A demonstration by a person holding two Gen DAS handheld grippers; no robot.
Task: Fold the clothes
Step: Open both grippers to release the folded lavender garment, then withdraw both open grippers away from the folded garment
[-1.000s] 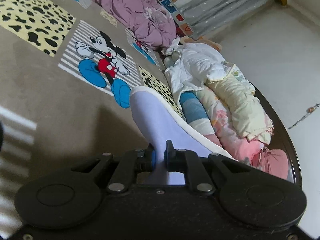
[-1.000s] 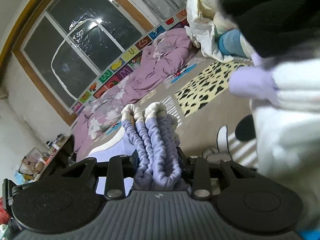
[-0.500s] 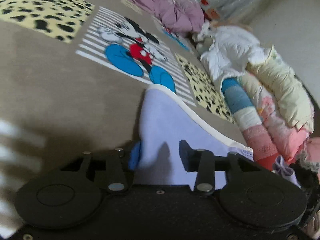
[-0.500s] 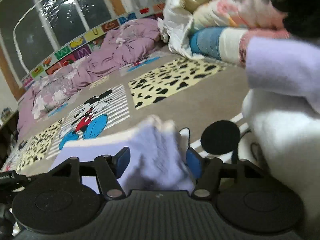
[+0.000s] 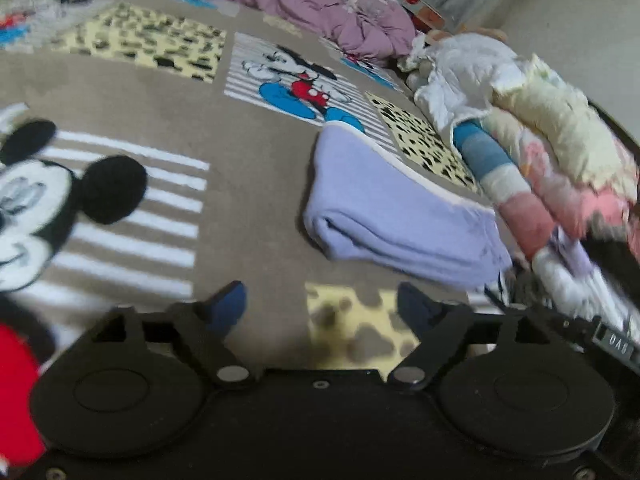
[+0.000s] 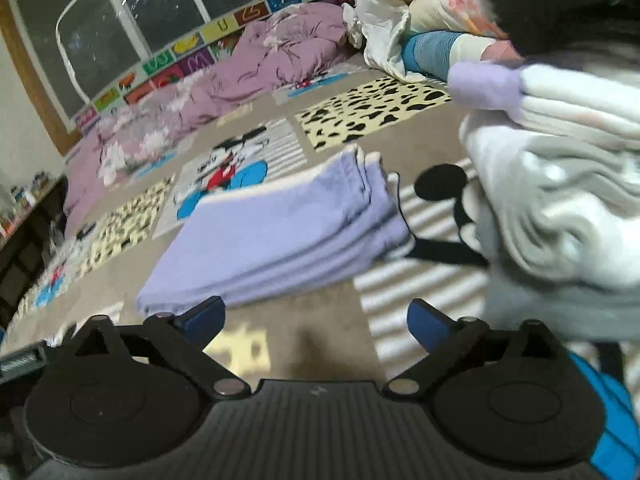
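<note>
- The lavender garment lies folded into a flat, layered packet on the patterned blanket, its stacked edges showing along the near side in both views. It rests free; nothing pins it.
- We hold the left gripper just short of the packet, its jaws spread wide with nothing between them.
- We hold the right gripper likewise near the packet's other side, its jaws wide apart and empty.
- With both grippers clear of the cloth, we judge this garment's fold complete as it lies.
- A pile of bundled clothes sits along the blanket's far edge, just beside the packet, within easy reach.
- A pale, soft mass fills the right side of the right wrist view; it is blurred, probably more stacked clothing.
- A mauve quilt lies bunched below the window, well apart from the work area.
</note>
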